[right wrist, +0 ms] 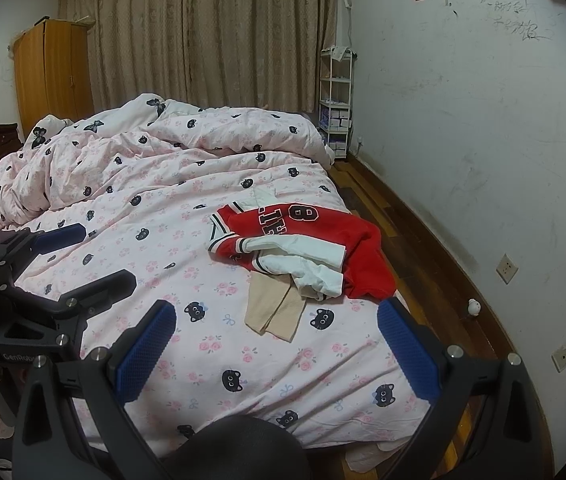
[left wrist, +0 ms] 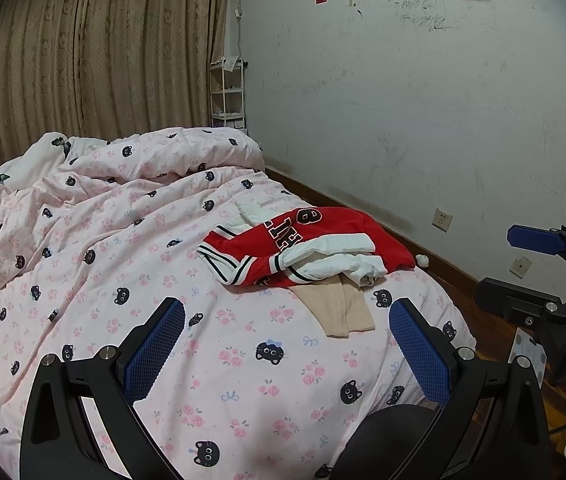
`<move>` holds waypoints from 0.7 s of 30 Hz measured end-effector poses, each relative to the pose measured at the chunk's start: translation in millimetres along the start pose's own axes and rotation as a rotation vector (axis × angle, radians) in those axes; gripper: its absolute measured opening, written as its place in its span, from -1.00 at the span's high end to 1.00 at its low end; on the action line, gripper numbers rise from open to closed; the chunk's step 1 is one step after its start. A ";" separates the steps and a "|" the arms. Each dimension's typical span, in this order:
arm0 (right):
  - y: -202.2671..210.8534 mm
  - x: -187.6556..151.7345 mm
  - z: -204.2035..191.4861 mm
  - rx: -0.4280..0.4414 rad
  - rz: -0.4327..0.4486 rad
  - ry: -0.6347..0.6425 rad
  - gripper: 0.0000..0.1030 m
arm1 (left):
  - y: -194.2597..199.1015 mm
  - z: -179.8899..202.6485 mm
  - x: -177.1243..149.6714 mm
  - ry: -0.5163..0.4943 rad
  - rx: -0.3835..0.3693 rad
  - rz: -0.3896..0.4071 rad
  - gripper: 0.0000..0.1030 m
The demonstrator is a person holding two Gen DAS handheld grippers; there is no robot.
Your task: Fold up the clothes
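A crumpled red jersey (left wrist: 323, 236) (right wrist: 363, 240) with white sleeves and black lettering lies near the bed's right edge. A beige garment (left wrist: 339, 308) (right wrist: 275, 308) sticks out from under its near side, and a white piece (left wrist: 251, 210) (right wrist: 265, 196) shows at its far side. My left gripper (left wrist: 287, 306) (right wrist: 99, 256) hovers open and empty over the duvet, short of the beige garment. My right gripper (right wrist: 277, 307) (left wrist: 507, 268) is also open and empty, level with the left one and to its right, facing the clothes pile.
A rumpled pink duvet (left wrist: 123, 248) (right wrist: 155, 208) with a black cat print covers the bed, bunched at the far end. A white wall (right wrist: 483, 120) and a strip of wooden floor (right wrist: 415, 232) run along the right. A white shelf rack (right wrist: 335, 100), a wooden wardrobe (right wrist: 51, 72) and curtains stand behind.
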State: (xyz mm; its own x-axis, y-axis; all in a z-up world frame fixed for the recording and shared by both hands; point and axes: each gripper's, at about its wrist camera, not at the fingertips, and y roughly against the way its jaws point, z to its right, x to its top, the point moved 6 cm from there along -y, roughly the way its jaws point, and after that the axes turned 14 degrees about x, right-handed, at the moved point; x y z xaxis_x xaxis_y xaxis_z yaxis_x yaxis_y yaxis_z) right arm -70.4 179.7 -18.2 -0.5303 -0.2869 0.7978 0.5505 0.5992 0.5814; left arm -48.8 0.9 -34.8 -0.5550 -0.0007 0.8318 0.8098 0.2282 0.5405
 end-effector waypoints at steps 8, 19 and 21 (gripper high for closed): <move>-1.7 1.7 -0.4 0.003 -0.002 0.001 -0.99 | -0.4 0.4 0.5 -0.003 -0.002 0.000 -0.97; -2.3 1.6 -2.2 0.007 -0.006 0.007 -0.99 | -0.5 -0.1 1.3 0.003 -0.003 -0.004 -0.97; -2.8 2.1 -2.1 0.007 -0.007 0.007 -0.99 | -1.1 0.0 1.2 0.002 -0.005 -0.006 -0.97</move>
State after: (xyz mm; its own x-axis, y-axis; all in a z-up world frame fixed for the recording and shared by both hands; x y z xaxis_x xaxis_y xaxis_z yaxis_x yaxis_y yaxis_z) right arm -71.8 175.9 -17.8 -0.5296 -0.2966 0.7947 0.5422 0.6022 0.5860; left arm -50.4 0.6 -34.3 -0.5590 -0.0043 0.8291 0.8076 0.2236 0.5457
